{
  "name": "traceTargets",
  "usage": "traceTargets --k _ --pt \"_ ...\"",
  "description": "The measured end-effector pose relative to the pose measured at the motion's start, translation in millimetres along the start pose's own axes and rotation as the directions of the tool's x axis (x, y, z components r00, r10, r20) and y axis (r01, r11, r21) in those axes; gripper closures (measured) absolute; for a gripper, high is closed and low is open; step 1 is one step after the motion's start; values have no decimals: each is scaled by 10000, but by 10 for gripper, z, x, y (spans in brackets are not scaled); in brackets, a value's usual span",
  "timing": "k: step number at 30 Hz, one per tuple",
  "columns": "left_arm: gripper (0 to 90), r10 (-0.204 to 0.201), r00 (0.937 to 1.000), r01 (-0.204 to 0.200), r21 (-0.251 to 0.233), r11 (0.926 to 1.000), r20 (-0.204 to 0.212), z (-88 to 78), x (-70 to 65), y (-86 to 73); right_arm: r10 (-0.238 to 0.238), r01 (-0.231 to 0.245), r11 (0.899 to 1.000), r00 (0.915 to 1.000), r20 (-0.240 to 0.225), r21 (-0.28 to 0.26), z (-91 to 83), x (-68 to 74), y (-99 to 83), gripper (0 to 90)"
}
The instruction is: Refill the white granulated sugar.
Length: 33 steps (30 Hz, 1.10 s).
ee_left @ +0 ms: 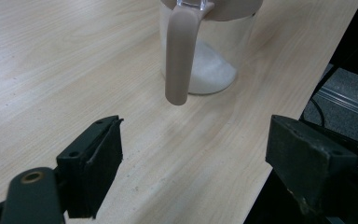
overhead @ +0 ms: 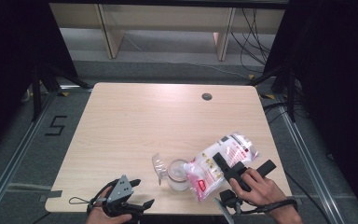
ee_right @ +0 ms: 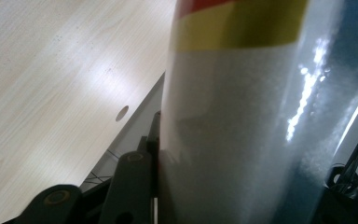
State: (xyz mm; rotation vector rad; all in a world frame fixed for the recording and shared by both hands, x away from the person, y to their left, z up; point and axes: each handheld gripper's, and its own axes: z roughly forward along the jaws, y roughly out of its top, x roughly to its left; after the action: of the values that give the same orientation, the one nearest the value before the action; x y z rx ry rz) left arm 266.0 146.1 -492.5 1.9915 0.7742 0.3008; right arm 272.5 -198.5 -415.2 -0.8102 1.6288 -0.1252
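1. My right gripper (overhead: 235, 169) is clamped on a clear plastic bag of white granules with red and yellow print (overhead: 221, 163); in the right gripper view the bag (ee_right: 233, 130) sits squarely between my black jaws, pressed against the left one.
2. I hold the bag tilted above the table, its lower end down toward the jug and its upper end pointing up and to the right in the high view.
3. My right hand (overhead: 261, 189) wraps the gripper's handle near the table's front edge, with a strap round the wrist.
4. My left gripper (overhead: 121, 198) has its jaws wide apart with nothing between them; it sits low at the front left edge, topped by its grey three-cornered plate.
5. The clear glass jug with a taupe handle and lid rim (ee_left: 205, 46) stands upright just ahead of my left gripper, a layer of white granules in its bottom.
6. In the high view the jug (overhead: 178, 175) stands just left of the bag's lower end, near the front edge.
7. The light wooden table (overhead: 144, 121) has a small round dark hole (overhead: 207, 96) near its far edge.
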Motion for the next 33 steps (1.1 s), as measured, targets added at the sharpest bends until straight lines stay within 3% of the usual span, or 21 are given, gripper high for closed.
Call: traceTargets --k 33 --pt "182 8 10000 -8 1 10000 -6 -1 0 0 -181 181 9998 9998 -129 -11 20 21 24 663"
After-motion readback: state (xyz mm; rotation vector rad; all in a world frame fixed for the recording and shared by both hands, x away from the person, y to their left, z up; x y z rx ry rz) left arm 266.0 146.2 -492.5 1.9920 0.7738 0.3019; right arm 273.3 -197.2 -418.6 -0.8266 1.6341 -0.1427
